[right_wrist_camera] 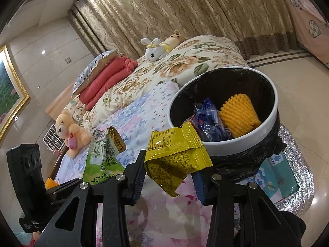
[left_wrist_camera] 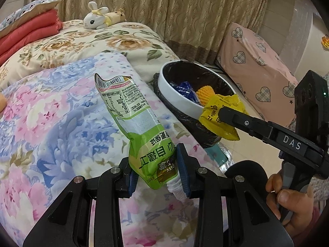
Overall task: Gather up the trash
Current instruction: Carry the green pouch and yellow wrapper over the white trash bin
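My left gripper (left_wrist_camera: 156,170) is shut on a green drink pouch (left_wrist_camera: 131,115), held upright above the floral bed cover; the pouch also shows in the right wrist view (right_wrist_camera: 98,156). My right gripper (right_wrist_camera: 170,173) is shut on a yellow snack wrapper (right_wrist_camera: 176,158), held just at the near rim of the white trash bin (right_wrist_camera: 232,142). In the left wrist view the right gripper (left_wrist_camera: 228,117) holds the wrapper (left_wrist_camera: 216,119) against the bin's rim (left_wrist_camera: 176,94). The bin has a black liner and holds a blue wrapper (right_wrist_camera: 207,119) and a yellow foam net (right_wrist_camera: 238,115).
The bed (left_wrist_camera: 51,123) carries a red folded quilt (right_wrist_camera: 107,78), a bunny plush (right_wrist_camera: 154,49) and a teddy bear (right_wrist_camera: 67,131). A pink heart-patterned covered piece (left_wrist_camera: 259,78) stands right of the bin. A silver mat and teal box (right_wrist_camera: 277,177) lie on the floor beside the bin.
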